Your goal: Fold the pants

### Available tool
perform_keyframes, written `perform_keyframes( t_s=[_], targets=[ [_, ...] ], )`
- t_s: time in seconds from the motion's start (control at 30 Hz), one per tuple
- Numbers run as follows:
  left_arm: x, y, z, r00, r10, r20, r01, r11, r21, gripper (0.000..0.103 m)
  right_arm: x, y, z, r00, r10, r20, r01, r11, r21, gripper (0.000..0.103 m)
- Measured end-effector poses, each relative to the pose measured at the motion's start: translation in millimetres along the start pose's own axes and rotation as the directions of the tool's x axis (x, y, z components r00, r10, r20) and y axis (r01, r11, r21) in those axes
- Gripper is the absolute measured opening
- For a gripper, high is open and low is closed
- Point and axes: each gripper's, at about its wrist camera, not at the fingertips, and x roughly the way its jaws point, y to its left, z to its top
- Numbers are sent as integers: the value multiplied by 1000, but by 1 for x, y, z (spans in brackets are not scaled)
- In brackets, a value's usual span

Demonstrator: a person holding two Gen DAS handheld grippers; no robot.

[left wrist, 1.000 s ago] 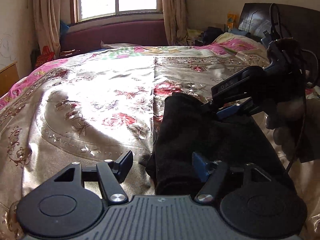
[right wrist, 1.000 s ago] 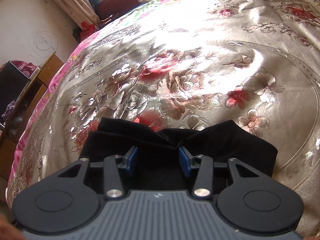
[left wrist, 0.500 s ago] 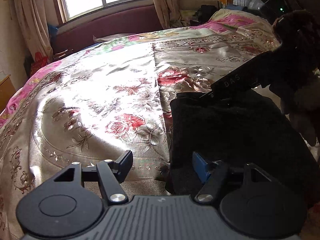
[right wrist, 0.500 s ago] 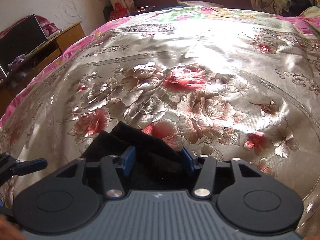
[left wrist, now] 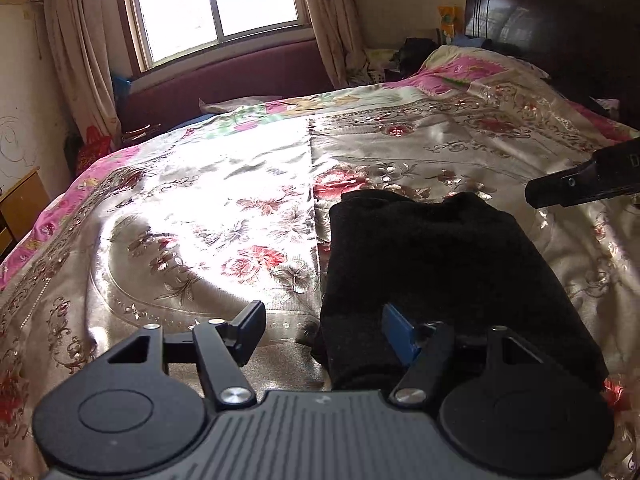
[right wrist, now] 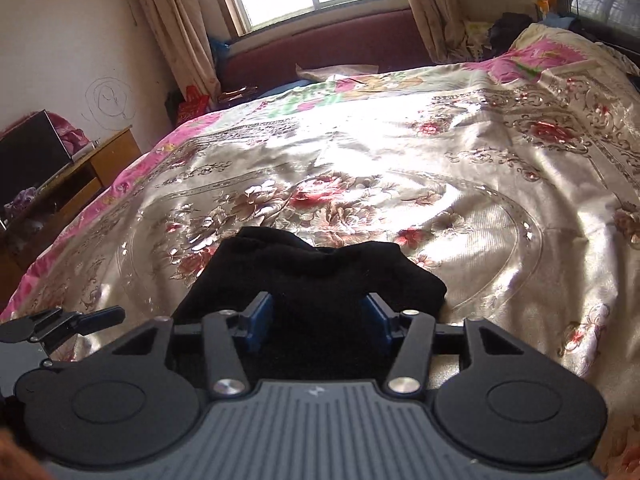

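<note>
The black pants [left wrist: 432,264] lay as a compact folded bundle on the floral bedspread [left wrist: 200,208], at about five o'clock in the left wrist view and six o'clock in the right. Half a second earlier the right gripper [right wrist: 318,322] had been down against the far edge of the bundle; by this moment it had drawn back, only its tip showing at three o'clock in the left view, so the fold looked finished and released. The bundle's long axis ran from the near edge toward twelve o'clock, its lumpier end pointing at the window [left wrist: 216,0]. The left gripper [left wrist: 326,334] stood wide open, straddling the bundle's near left edge, holding nothing; the right was likewise spread and empty above the cloth.
</note>
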Motion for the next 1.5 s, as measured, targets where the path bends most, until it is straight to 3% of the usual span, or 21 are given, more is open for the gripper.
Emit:
perform_keyframes(
  t_s=[0.1, 0.17, 0.73, 0.8, 0.87, 0.93, 1.03, 1.5],
  targets=[
    [-11, -1, 1, 1000, 4, 22, -4, 1000, -5, 80, -12, 6, -1, 999, -10, 38, 9, 1000, 8, 58],
    [-17, -1, 1, 999, 4, 35, -4, 1000, -16, 80, -18, 9, 0, 999, -17, 48, 17, 1000, 3, 66],
    [-25, -8, -1, 998, 33, 46, -33, 999, -10, 81, -42, -5, -18, 993, -60, 99, 54, 996, 68, 73],
    [-26, -11, -1, 998, 34, 51, -34, 999, -3, 81, -49, -5, -20, 986, -81, 146, 73, 995, 64, 78],
    [-27, -12, -1, 998, 32, 57, -32, 999, 1, 81, -55, -5, -22, 974, -102, 201, 92, 994, 60, 99],
    [-27, -14, -1, 998, 32, 59, -32, 999, 3, 82, -56, -9, -19, 966, -136, 219, 119, 989, 90, 102],
    [-24, -18, -2, 999, 28, 46, -29, 1000, 1, 82, -53, -20, -15, 970, -146, 196, 120, 983, 139, 102],
    [-10, -31, 4, 999, 34, 15, -35, 998, 46, 82, -19, -34, -32, 971, -233, 45, 229, 971, 70, 101]
  ],
)
